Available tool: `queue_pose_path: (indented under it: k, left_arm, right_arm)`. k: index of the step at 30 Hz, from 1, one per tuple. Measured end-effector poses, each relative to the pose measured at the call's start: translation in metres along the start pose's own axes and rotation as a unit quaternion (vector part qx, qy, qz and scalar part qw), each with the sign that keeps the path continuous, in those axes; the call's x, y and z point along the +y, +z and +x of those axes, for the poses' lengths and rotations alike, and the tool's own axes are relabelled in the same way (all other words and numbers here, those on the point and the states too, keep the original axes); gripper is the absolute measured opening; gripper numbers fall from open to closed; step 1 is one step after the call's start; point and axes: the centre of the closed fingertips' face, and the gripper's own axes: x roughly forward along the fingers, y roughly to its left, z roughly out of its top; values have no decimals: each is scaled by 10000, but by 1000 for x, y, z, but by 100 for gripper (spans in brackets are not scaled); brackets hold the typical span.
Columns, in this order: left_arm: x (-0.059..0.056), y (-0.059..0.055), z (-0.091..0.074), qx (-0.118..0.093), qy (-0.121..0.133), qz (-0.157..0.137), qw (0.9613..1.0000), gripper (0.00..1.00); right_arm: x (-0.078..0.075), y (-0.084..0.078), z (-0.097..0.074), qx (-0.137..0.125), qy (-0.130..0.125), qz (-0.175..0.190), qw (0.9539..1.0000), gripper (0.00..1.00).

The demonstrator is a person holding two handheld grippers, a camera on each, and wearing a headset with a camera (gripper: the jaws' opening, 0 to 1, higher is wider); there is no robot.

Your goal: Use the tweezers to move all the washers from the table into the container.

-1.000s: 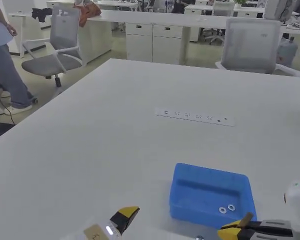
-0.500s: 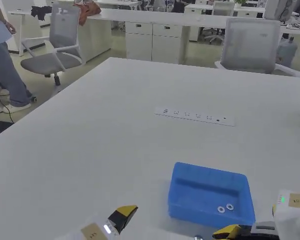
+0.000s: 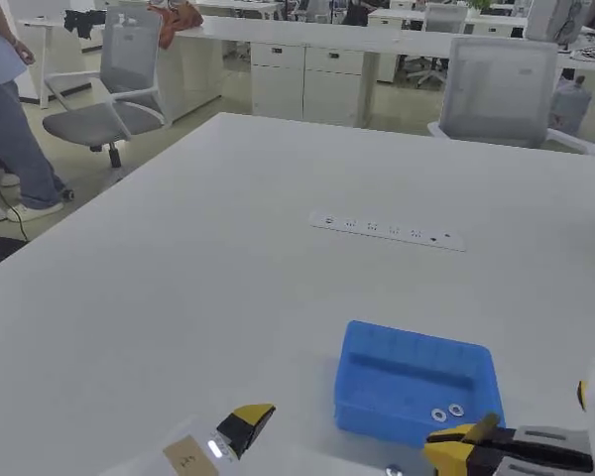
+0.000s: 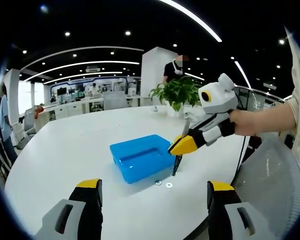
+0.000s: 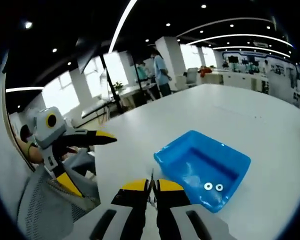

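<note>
A blue container (image 3: 416, 382) sits near the table's front edge with two washers (image 3: 447, 413) in it, also seen as washers (image 5: 213, 187) in the right gripper view. Two more washers (image 4: 163, 184) lie on the table just in front of the container (image 4: 140, 157). My right gripper (image 5: 151, 189) is shut on thin tweezers (image 4: 177, 162), whose tips point down close above those loose washers. It shows at the container's near right corner as the right gripper (image 3: 446, 443). My left gripper (image 4: 155, 200) is open with nothing between its fingers, left of the container (image 5: 202, 167).
A white power strip (image 3: 387, 231) lies across the middle of the white table (image 3: 178, 278). Office chairs (image 3: 119, 94) and desks stand beyond the far edge, and a person (image 3: 5, 109) stands at the far left. Bare tabletop surrounds the container.
My right gripper dipped toward the bottom edge of the head view and has come back up beside the container. The container, its two washers and the left gripper stay put.
</note>
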Motion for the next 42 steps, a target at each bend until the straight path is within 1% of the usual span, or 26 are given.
queue_pose_path:
  k: [5, 6, 7, 9, 15, 19, 24, 29, 33, 42]
  left_arm:
    - [0, 0, 0, -10, 4, -6, 10000, 88]
    - [0, 0, 0, -9, 7, -3, 10000, 88]
    - [0, 0, 0, -12, -4, -8, 10000, 88]
    - [0, 0, 0, -7, -11, -1, 10000, 88]
    - [0, 1, 0, -19, -15, -10, 10000, 88]
    - [0, 1, 0, -28, -12, -20, 10000, 88]
    - [1, 1, 0, -32, 4, -36, 10000, 88]
    - [1, 1, 0, -40, 20, -42, 10000, 88]
    - [2, 1, 0, -45, 39, -65, 10000, 88]
    - [2, 1, 0, -39, 31, -93, 9999, 87]
  right_arm:
    - [-8, 22, -7, -220, -85, 68, 9997, 3]
    - [-8, 28, -8, -325, -56, 123, 9994, 3]
    - [-12, 35, -9, -452, 0, 245, 9987, 3]
    - [-17, 43, -11, -546, -22, 293, 9981, 3]
    - [-29, 62, -9, -659, -63, 326, 9973, 3]
    - [-37, 68, -4, -657, -91, 372, 9971, 3]
    - [-50, 71, 4, -609, -218, 443, 9969, 3]
    - [-62, 69, 13, -496, -293, 538, 9969, 3]
    - [-70, 64, 20, -381, -344, 597, 9969, 3]
    - [-85, 47, 37, -32, -464, 537, 9975, 3]
